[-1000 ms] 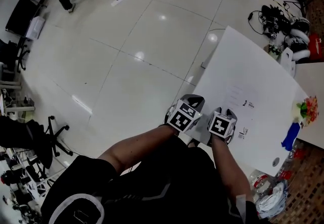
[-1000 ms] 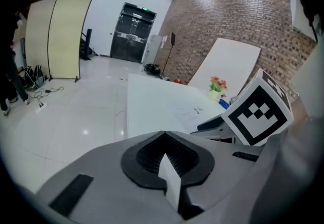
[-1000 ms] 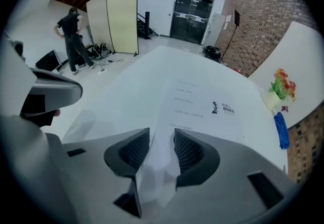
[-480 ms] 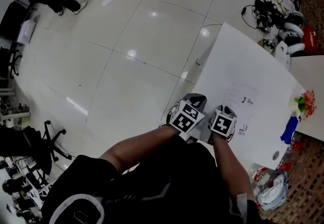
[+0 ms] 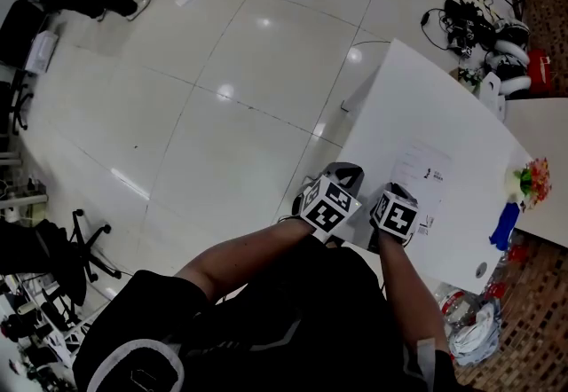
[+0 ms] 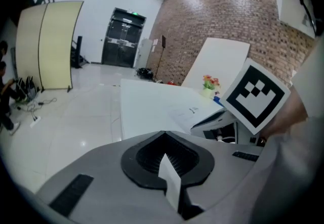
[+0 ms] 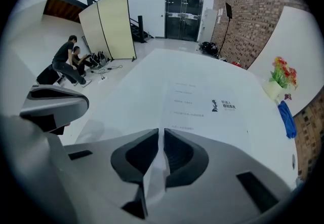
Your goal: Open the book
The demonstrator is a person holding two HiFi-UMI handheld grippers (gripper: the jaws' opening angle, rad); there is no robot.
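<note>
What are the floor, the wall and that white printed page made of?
Floor: pale glossy tiles, by the joint lines and lamp glints. Wall: reddish matt brick, mortar joints showing. Printed page: probably matt white paper, thin and flat.

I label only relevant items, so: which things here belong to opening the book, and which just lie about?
Job: book; left tool, shut on a white sheet; right tool, jaws closing round a page.
Lying about: flowers; blue cloth; cables.
</note>
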